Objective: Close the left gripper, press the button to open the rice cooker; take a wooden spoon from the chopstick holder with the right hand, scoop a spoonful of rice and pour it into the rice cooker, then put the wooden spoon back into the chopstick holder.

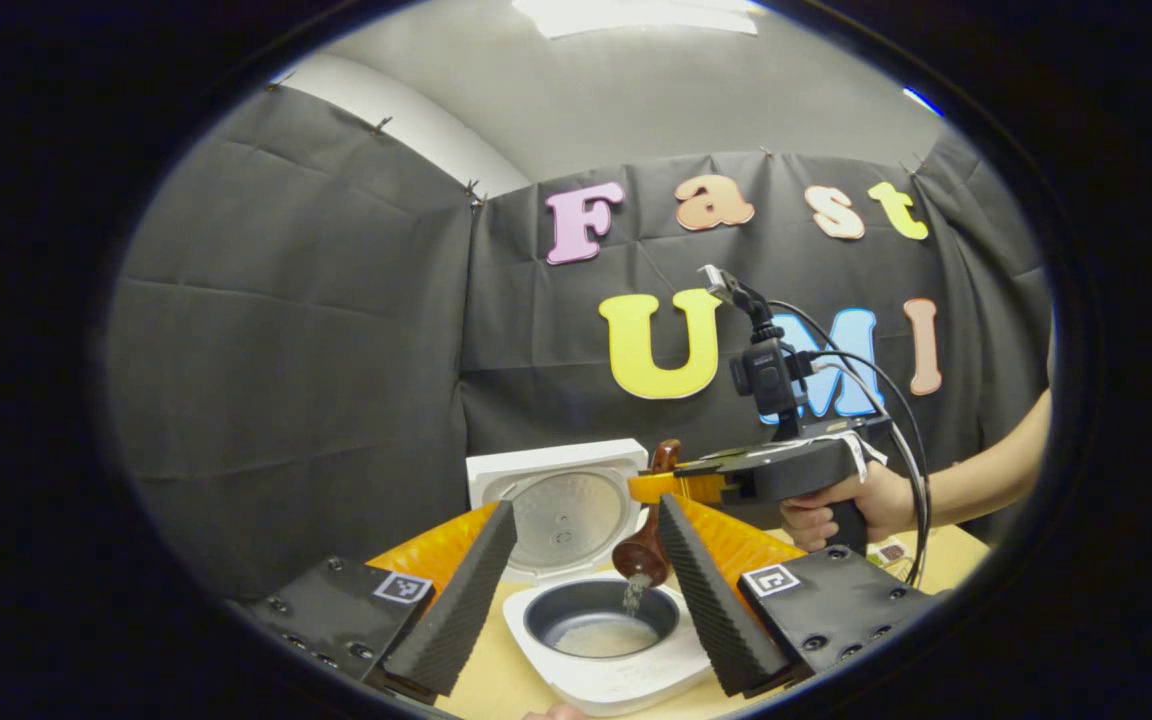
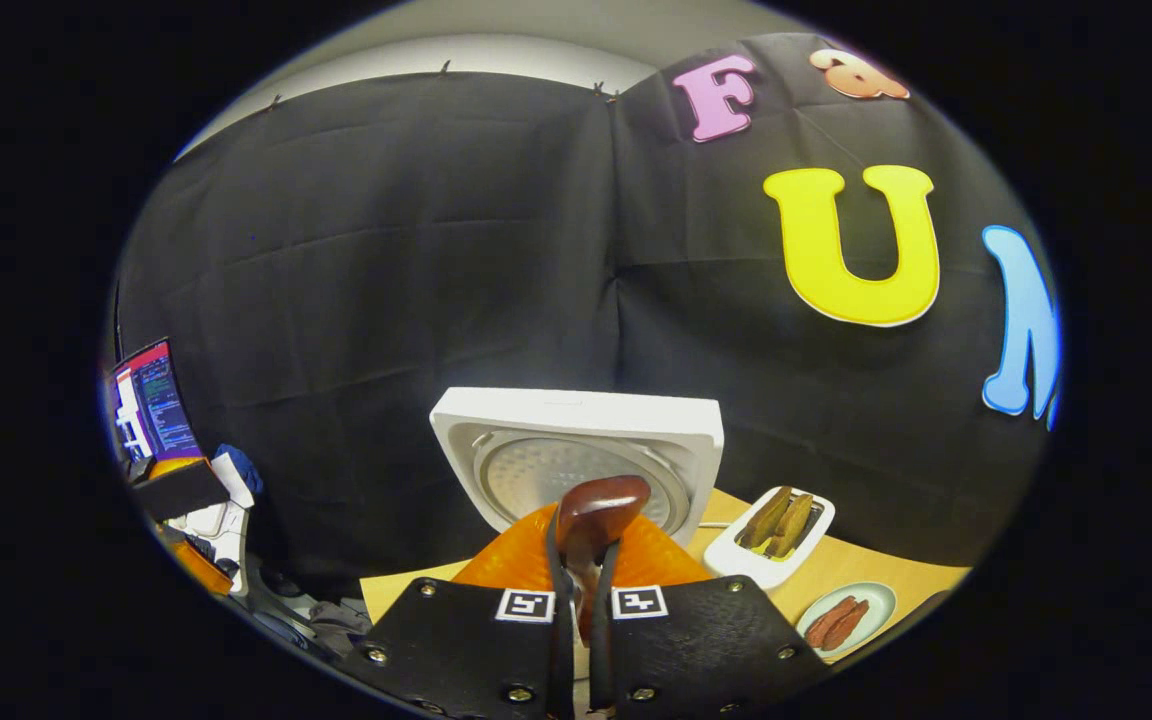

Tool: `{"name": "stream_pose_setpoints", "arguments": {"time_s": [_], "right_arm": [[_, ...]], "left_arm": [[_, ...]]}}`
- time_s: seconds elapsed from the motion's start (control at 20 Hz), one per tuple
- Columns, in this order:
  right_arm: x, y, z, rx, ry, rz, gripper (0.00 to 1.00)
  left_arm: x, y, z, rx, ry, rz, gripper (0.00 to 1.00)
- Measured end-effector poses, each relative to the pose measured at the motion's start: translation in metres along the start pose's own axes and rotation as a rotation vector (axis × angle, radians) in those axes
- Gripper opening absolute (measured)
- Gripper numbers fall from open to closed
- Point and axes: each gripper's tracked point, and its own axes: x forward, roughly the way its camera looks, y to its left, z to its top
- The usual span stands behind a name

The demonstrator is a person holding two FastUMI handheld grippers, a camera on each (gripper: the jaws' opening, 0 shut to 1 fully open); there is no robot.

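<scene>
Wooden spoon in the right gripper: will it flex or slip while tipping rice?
The wooden spoon looks rigid, so flex is unlikely. Its glossy handle, pinched between the right gripper's fingers, might twist if bumped. Rice falling into the rice cooker's pot suggests a light load.

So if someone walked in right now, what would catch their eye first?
Probably the wooden spoon tipped over the open rice cooker, rice falling from it into the dark inner pot at the middle of the left gripper view. Behind it the white lid stands raised. The right tool is clamped on the spoon's handle, and the left tool is open, framing the pot.
</scene>
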Motion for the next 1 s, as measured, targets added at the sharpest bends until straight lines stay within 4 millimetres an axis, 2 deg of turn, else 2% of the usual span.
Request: {"name": "stream_pose_setpoints", "arguments": {"time_s": [0.2, 0.65, 0.85, 1.0], "right_arm": [[0.004, 0.003, -0.004, -0.026, 0.017, 0.018, 0.06], [0.024, 0.006, -0.026, -0.057, 0.079, 0.033, 0.06], [0.034, 0.013, -0.035, -0.181, 0.1, 0.058, 0.06], [0.032, 0.023, -0.034, -0.315, 0.088, 0.076, 0.07]], "left_arm": [[0.001, -0.003, 0.0, -0.008, 0.009, -0.016, 1.0], [0.002, 0.013, -0.004, -0.009, 0.014, 0.024, 1.0], [0.0, 0.02, -0.005, -0.012, 0.015, 0.042, 1.0], [-0.001, 0.021, -0.006, -0.012, 0.019, 0.054, 1.0]]}}
